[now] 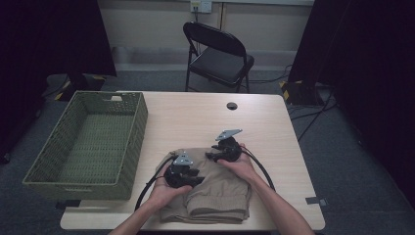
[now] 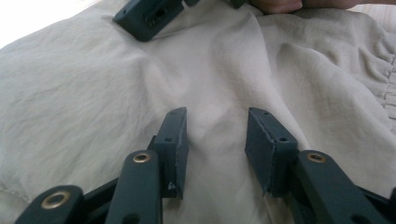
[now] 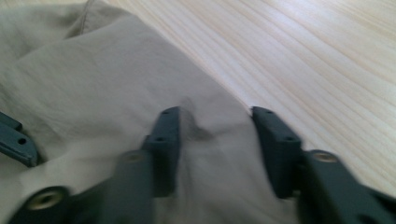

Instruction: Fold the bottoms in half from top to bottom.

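The folded cloth [image 1: 210, 188] lies near the table's [image 1: 274, 147] front edge, right of the basket [image 1: 93, 142]. Both grippers, left [image 2: 217, 140] and right [image 3: 217, 140], stand half open, pressed on it. Pinch a fold fully before lifting.

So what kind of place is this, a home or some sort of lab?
Probably a recording room or lab rather than a home: black curtains hang along the sides, a lone folding chair stands by a bare wall, and cables run across the grey carpet behind the wooden table.

Lab-like recording room: black curtains [image 1: 49, 34], folding chair [image 1: 218, 54], taped floor cables [image 1: 313, 115].
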